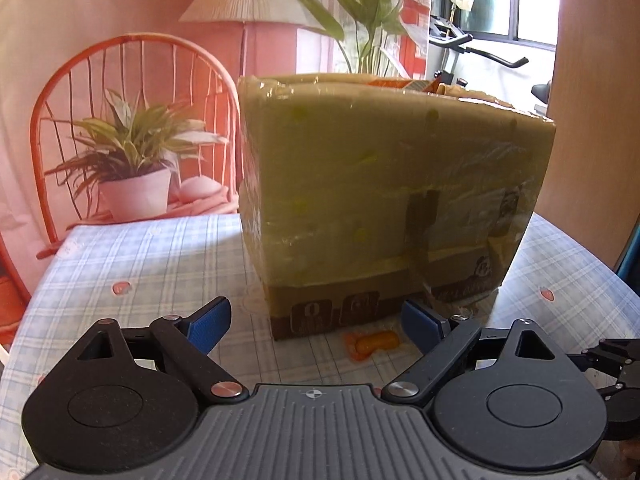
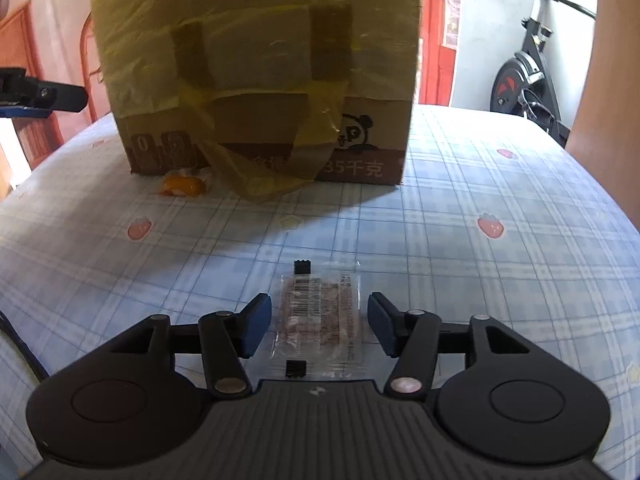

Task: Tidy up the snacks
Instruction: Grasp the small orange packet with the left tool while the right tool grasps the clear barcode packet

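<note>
A taped cardboard box (image 1: 380, 200) stands on the checked tablecloth; it also shows in the right wrist view (image 2: 260, 72). A small orange snack packet (image 1: 370, 343) lies at the box's foot, also seen in the right wrist view (image 2: 184, 185). My left gripper (image 1: 316, 326) is open, low over the table, its fingers either side of the box's near corner and the orange packet. A clear flat snack packet (image 2: 320, 316) with a barcode lies on the cloth. My right gripper (image 2: 318, 326) is open, its fingers either side of this packet, not closed on it.
The table's checked cloth (image 2: 480, 200) spreads around the box. A red chair (image 1: 132, 92) with a potted plant (image 1: 132, 168) stands behind the table at left. An exercise bike (image 2: 532, 76) stands at the right. The left gripper shows at the right wrist view's left edge (image 2: 36, 94).
</note>
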